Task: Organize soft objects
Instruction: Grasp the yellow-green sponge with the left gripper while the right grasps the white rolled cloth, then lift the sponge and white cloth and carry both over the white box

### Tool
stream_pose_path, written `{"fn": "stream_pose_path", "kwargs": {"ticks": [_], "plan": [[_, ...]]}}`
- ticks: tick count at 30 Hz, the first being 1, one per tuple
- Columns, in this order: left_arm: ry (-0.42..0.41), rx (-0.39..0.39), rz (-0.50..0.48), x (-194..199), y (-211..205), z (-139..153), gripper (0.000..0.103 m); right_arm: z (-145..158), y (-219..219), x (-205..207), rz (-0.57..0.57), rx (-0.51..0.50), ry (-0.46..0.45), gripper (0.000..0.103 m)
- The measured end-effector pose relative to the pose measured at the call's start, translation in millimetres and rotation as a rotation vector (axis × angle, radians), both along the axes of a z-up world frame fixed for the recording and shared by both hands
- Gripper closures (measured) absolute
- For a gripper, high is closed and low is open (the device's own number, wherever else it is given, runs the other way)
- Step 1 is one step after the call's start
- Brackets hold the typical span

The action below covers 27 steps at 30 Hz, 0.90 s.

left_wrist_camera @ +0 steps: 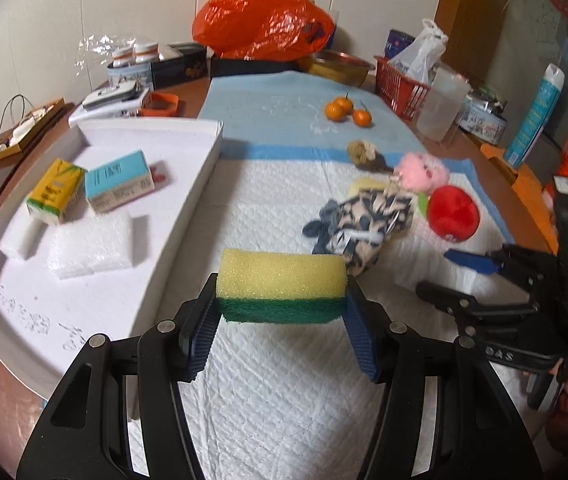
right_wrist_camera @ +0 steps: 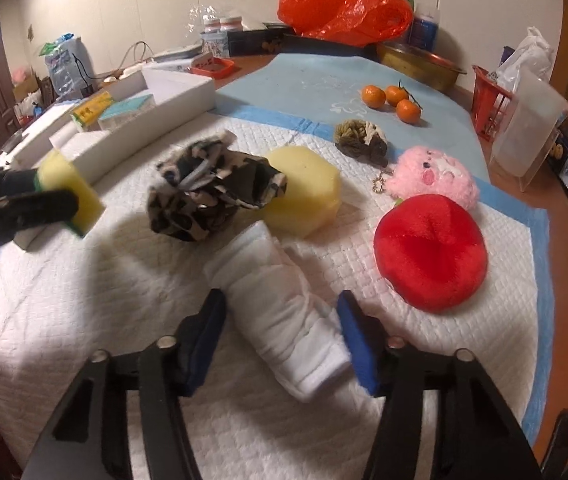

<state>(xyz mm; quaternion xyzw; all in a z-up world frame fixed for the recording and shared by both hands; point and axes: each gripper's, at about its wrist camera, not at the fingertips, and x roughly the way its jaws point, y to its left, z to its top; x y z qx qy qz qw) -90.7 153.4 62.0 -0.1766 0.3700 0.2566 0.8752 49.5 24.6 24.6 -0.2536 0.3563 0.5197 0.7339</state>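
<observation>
My left gripper [left_wrist_camera: 282, 295] is shut on a yellow sponge with a green scouring side [left_wrist_camera: 282, 280], held above the white quilted pad [left_wrist_camera: 284, 380] beside the white foam tray [left_wrist_camera: 192, 200]. My right gripper [right_wrist_camera: 280, 305] is shut on a rolled white cloth [right_wrist_camera: 284, 312] that lies on the pad. Loose on the pad are a patterned cloth bundle [right_wrist_camera: 208, 196], a pale yellow sponge [right_wrist_camera: 311, 188], a red plush [right_wrist_camera: 429, 252], a pink plush [right_wrist_camera: 439, 176] and a brown woolly item [right_wrist_camera: 359, 138]. The tray holds two tissue packs [left_wrist_camera: 120, 180] and white foam pads [left_wrist_camera: 92, 246].
Three tangerines [left_wrist_camera: 343, 110] sit on the blue mat behind. At the back are an orange plastic bag [left_wrist_camera: 260, 20] and a metal bowl [left_wrist_camera: 339, 66]. To the right stand a red basket [left_wrist_camera: 399, 84], a clear container [left_wrist_camera: 441, 104] and a spray can [left_wrist_camera: 535, 116].
</observation>
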Motion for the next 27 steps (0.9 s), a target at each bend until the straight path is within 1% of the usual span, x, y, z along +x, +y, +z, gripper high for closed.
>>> {"fn": "stream_pose_path", "kwargs": {"ticks": [3,5,8,9,11,12,15,18,20,23,27], "plan": [[-0.029,0.024,-0.004,-4.0,3.8,16.5,0.045,15.3,-11.0,-5.9,-0.005,0.053,0.021,0.049],[-0.066,0.05,0.002,-10.7,8.1,35.6,0.045,30.4,-18.9,-11.4,-0.011,0.103,0.034,0.049],[-0.128,0.1,0.015,-24.6,16.6,70.9,0.045,65.8,-31.2,-20.2,-0.03,0.213,0.048,0.049],[-0.155,0.124,0.022,-31.5,20.3,88.0,0.045,83.1,-35.1,-23.7,-0.038,0.264,0.043,0.049],[-0.18,0.156,0.035,-40.8,24.0,107.9,0.045,113.0,-41.5,-31.1,-0.057,0.354,0.031,0.049],[-0.202,0.178,0.044,-48.9,26.5,122.6,0.045,125.3,-44.0,-33.9,-0.064,0.393,0.032,0.049],[-0.229,0.217,0.059,-65.0,31.0,144.0,0.045,158.0,-45.1,-44.5,-0.07,0.5,0.062,0.049],[-0.237,0.257,0.071,-81.6,35.6,153.4,0.045,180.8,-44.0,-58.0,-0.077,0.573,0.051,0.049],[-0.241,0.252,0.074,-89.6,40.7,154.0,0.045,190.4,-41.4,-67.6,-0.08,0.61,0.036,0.049],[-0.247,0.245,0.086,-104.7,51.4,153.3,0.045,195.0,-31.7,-79.2,-0.073,0.625,0.029,0.049],[-0.261,0.235,0.102,-120.4,61.7,154.0,0.045,194.3,-16.3,-92.1,-0.054,0.62,0.035,0.049]]}}
